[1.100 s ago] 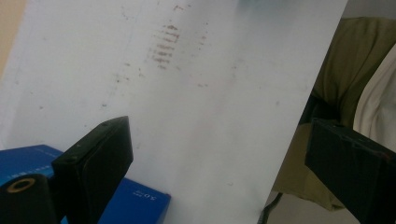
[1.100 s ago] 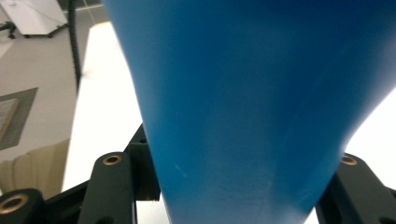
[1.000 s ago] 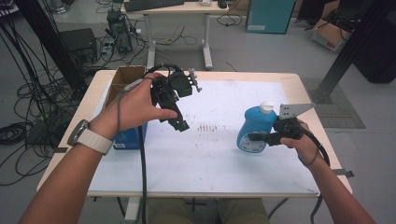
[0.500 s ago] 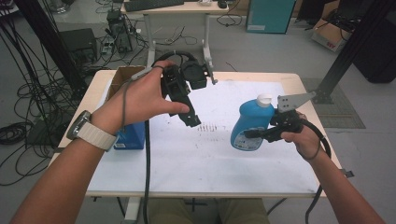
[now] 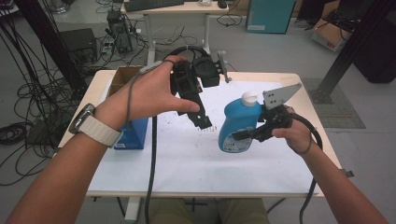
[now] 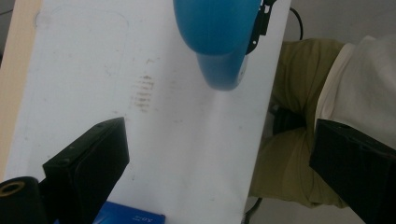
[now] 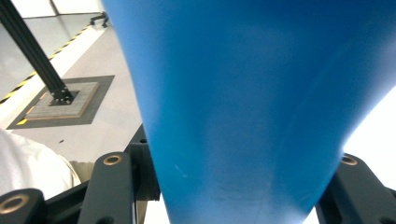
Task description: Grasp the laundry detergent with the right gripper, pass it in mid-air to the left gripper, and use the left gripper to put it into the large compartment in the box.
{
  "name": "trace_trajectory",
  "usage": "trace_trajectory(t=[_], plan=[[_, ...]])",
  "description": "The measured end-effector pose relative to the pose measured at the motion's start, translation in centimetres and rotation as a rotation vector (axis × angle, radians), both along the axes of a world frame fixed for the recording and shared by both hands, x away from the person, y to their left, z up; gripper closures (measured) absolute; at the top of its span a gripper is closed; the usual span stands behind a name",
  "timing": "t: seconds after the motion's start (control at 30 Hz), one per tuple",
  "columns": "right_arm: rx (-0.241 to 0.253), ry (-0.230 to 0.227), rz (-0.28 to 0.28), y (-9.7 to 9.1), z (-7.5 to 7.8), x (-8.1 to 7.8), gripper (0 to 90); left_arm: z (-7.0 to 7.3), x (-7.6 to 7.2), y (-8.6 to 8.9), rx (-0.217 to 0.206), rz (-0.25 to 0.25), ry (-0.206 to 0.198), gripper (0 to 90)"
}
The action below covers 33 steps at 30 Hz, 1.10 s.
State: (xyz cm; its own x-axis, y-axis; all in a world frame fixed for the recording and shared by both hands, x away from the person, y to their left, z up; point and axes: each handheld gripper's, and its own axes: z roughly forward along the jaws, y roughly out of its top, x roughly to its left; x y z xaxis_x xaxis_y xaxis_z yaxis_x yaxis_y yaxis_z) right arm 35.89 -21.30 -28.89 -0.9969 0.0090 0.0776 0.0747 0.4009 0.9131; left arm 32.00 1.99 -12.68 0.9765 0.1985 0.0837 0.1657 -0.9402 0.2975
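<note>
Right gripper fingers clamped on blue bottle; left gripper fingers just opened wide, empty.

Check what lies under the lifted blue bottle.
Under the blue bottle, held by the right gripper, lies the white sheet with dark smudges; directly beneath is hidden.

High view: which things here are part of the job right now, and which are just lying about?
In the job:
- blue bottle, clamped in the right gripper and lifted off the table
- left gripper, jaws apart, nothing between them, held above the table near the bottle

Lying about:
- blue box at the table's left edge
- cardboard box behind it
</note>
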Motion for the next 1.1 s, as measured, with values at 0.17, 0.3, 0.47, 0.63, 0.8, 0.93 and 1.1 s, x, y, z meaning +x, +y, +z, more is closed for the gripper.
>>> trace_trajectory(t=[0.17, 0.3, 0.47, 0.63, 0.8, 0.93, 1.1], plan=[[-0.013, -0.003, 0.031, 1.0, 0.2, -0.1, 43.4, -0.1, 0.0, -0.2, -0.013, -0.003, -0.005, 5.2], [-0.026, -0.008, 0.043, 1.7, 0.1, -0.1, 43.5, 0.0, 0.2, -0.3, -0.011, -0.017, -0.005, 5.3], [-0.039, -0.006, 0.053, 2.6, -0.1, -0.1, 43.5, -0.2, 0.3, -0.4, -0.022, -0.018, 0.009, 5.3], [-0.048, -0.018, 0.072, 3.4, -0.4, -0.1, 43.6, -0.5, 0.4, -0.4, -0.020, -0.021, 0.008, 5.3], [-0.045, -0.011, 0.074, 4.0, -0.5, 0.0, 43.6, -0.8, 0.5, -0.4, -0.025, -0.016, 0.016, 5.4], [-0.052, -0.026, 0.081, 4.4, -0.5, 0.0, 43.7, -1.0, 0.6, -0.4, -0.024, -0.017, 0.018, 5.4], [-0.050, -0.016, 0.083, 4.7, -0.6, 0.0, 43.7, -1.2, 0.7, -0.4, -0.022, -0.016, 0.024, 5.4]])
